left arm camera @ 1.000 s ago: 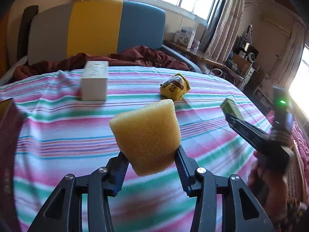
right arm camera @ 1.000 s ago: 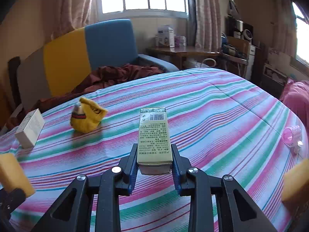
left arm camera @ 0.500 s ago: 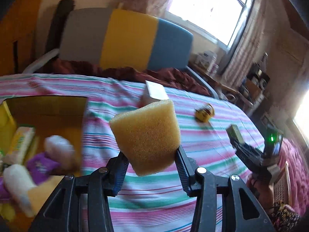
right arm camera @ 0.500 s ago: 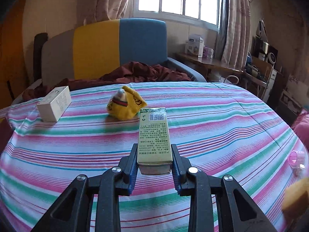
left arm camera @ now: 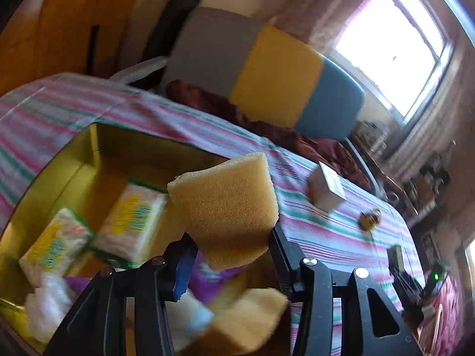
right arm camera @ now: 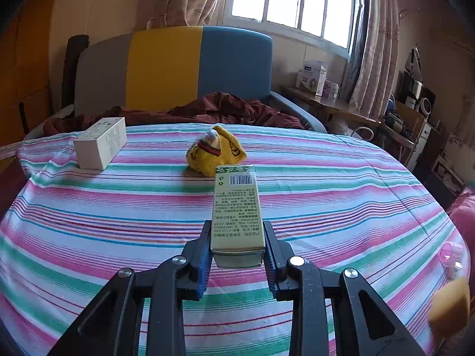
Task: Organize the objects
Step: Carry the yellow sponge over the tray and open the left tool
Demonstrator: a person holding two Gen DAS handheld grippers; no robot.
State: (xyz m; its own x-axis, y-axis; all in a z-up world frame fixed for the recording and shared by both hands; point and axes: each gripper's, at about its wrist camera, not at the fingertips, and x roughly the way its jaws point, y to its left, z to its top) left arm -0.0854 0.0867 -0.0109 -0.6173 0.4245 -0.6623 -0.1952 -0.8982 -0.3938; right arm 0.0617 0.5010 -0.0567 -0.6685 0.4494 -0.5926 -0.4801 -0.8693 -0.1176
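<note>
Left gripper: clamped on yellow sponge block, held above open yellow box on striped bedspread. Inside box: two tissue packs, other soft items, blurred. Right gripper: clamped on near end of green carton, raised above bedspread. Farther back on bedspread: white box and yellow pouch, apart. Near right edge: pink roller.
</note>
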